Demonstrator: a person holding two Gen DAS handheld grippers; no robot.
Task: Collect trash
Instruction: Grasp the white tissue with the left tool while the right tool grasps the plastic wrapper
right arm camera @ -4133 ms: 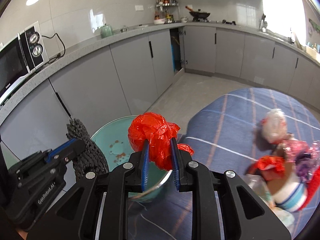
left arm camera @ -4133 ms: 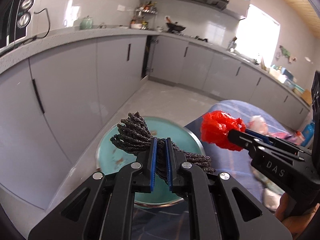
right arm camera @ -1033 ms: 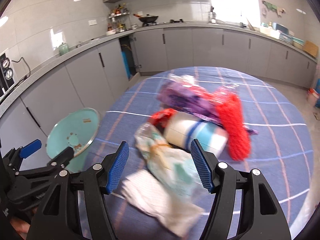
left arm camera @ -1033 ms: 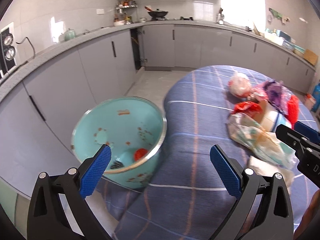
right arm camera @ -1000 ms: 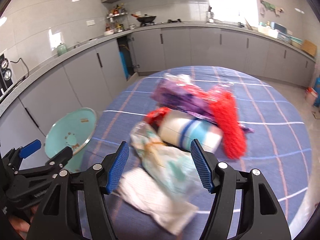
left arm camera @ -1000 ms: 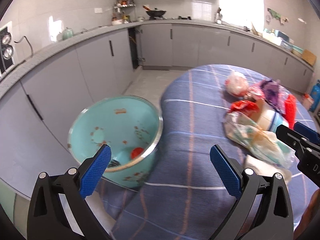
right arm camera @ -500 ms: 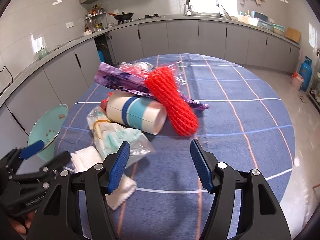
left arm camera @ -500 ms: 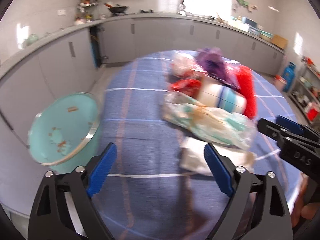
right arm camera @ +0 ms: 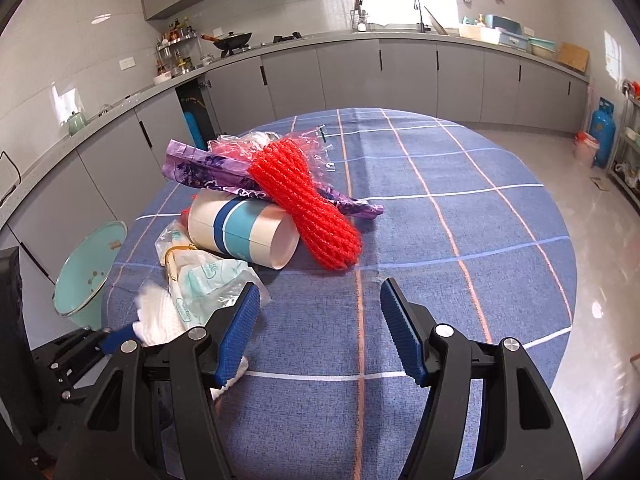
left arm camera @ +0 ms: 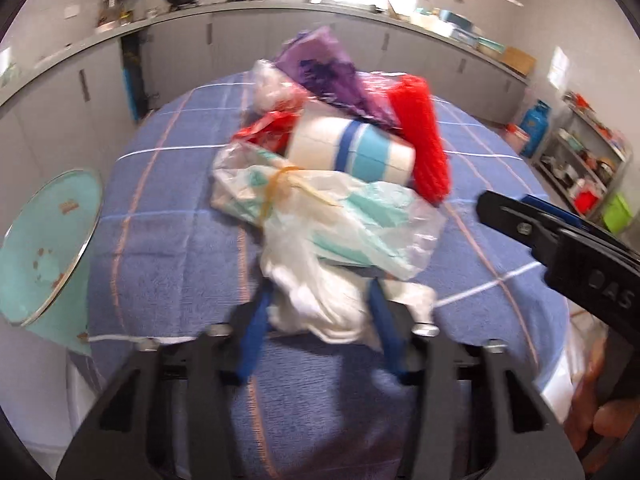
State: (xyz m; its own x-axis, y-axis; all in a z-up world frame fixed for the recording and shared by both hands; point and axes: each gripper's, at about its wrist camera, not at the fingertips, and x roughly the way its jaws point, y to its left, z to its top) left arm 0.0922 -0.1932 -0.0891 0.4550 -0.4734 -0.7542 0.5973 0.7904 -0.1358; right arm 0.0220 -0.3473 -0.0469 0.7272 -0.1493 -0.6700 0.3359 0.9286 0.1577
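Lower centre: my left gripper straddled white tissue wad, jaws unclenched; right gripper released, farther off.

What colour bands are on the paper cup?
Dark blue and light blue bands on the white paper cup; right wrist view.

The left tongs reach low over the worktop, jaws part-way apart on either side of the white tissue; blur hides whether the pads touch it. The right tongs hover on the pile's right side, jaws wide apart, nothing between them. The person's fingers wrap the right handle.
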